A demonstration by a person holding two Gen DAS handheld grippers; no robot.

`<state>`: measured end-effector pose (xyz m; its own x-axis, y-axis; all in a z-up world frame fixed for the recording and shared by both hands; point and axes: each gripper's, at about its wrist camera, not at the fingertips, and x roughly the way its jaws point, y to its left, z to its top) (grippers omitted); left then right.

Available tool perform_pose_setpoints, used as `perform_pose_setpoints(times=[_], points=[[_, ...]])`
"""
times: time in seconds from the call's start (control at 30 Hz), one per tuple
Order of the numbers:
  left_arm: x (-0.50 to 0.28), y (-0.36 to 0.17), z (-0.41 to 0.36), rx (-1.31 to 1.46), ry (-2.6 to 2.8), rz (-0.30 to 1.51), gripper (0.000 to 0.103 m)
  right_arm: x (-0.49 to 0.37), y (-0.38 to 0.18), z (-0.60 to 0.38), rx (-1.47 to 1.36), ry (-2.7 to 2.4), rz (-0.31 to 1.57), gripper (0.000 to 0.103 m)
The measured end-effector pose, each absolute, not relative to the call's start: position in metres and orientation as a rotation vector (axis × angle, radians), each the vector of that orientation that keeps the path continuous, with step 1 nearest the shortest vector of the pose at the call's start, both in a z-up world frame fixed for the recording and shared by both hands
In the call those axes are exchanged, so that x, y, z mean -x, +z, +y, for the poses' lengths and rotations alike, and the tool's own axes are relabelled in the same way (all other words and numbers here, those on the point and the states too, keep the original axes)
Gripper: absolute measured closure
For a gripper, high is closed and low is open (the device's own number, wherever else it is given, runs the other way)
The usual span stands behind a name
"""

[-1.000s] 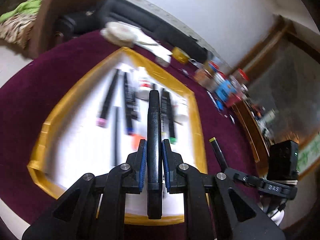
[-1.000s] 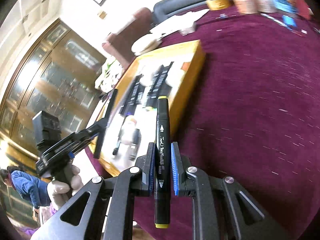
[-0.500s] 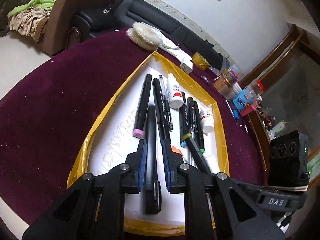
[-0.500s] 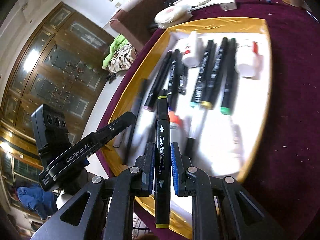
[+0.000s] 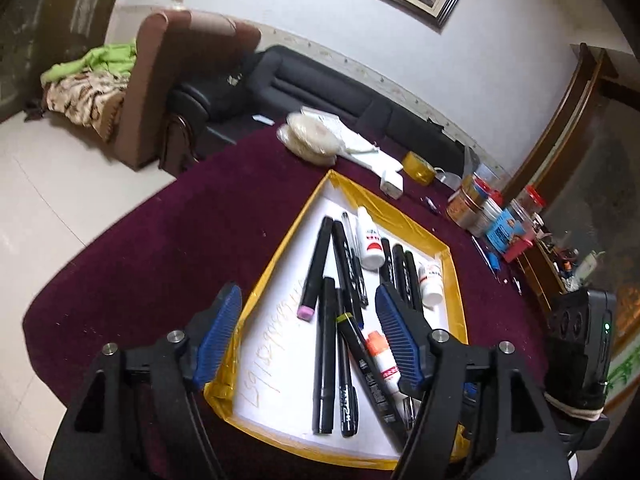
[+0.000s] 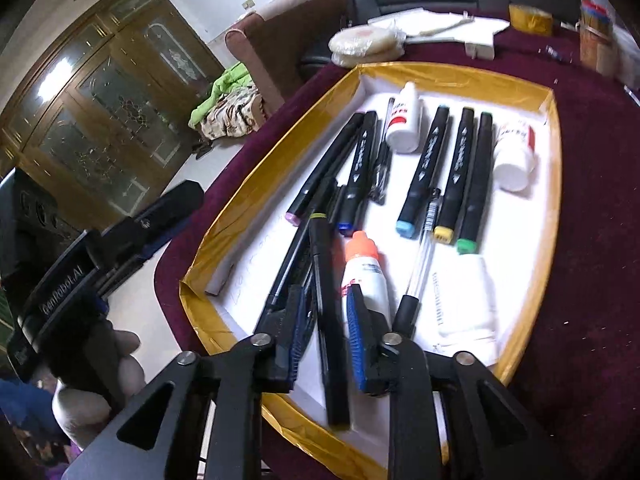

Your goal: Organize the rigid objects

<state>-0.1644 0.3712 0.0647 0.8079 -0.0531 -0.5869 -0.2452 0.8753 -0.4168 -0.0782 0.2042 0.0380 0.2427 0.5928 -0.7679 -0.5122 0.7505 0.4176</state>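
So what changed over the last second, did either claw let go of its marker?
The left claw has just opened wide and released its black marker, which now lies in the yellow-edged tray. The right claw carried its yellow-tipped marker over the tray, and its jaws have just begun opening; the marker sits loosely between them. The other markers and glue bottles kept their places.

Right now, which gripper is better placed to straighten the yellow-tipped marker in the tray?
Right. The right gripper has just been opening with the yellow-tipped marker between its jaws; the left gripper, also just opened, hovers empty above the tray.
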Motion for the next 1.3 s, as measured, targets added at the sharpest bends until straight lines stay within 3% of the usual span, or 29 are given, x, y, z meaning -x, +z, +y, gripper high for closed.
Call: perform_pose_setpoints(times=[0.17, 0.2, 0.23, 0.3, 0.4, 0.5, 0.67, 0.9, 1.3], points=[[0.184, 0.094, 0.351, 0.3, 0.295, 0.485, 0.034, 0.085, 0.05, 0.18, -0.111, 0.744, 1.005, 0.078], [0.196, 0.106, 0.339, 0.211, 0.359, 0.405, 0.03, 0.087, 0.053, 0.177, -0.108, 0.739, 0.982, 0.077], [0.204, 0.113, 0.33, 0.167, 0.387, 0.354, 0.016, 0.09, 0.056, 0.171, -0.104, 0.731, 0.952, 0.077], [0.226, 0.131, 0.308, 0.1, 0.406, 0.214, 0.0, 0.097, 0.061, 0.167, -0.093, 0.72, 0.905, 0.074], [0.239, 0.139, 0.289, 0.083, 0.279, 0.102, 0.0, 0.108, 0.068, 0.155, -0.092, 0.696, 0.83, 0.059], [0.211, 0.134, 0.288, 0.17, 0.1, 0.242, 0.0, 0.113, 0.069, 0.143, -0.114, 0.68, 0.799, 0.05], [0.175, 0.11, 0.281, 0.18, 0.197, 0.442, 0.0, 0.124, 0.069, 0.127, -0.071, 0.636, 0.761, 0.047], [0.158, 0.094, 0.271, 0.143, 0.325, 0.553, 0.0, 0.137, 0.068, 0.121, 0.003, 0.627, 0.722, 0.039], [0.158, 0.083, 0.26, 0.112, 0.355, 0.633, 0.0, 0.142, 0.06, 0.129, 0.077, 0.615, 0.724, 0.037]])
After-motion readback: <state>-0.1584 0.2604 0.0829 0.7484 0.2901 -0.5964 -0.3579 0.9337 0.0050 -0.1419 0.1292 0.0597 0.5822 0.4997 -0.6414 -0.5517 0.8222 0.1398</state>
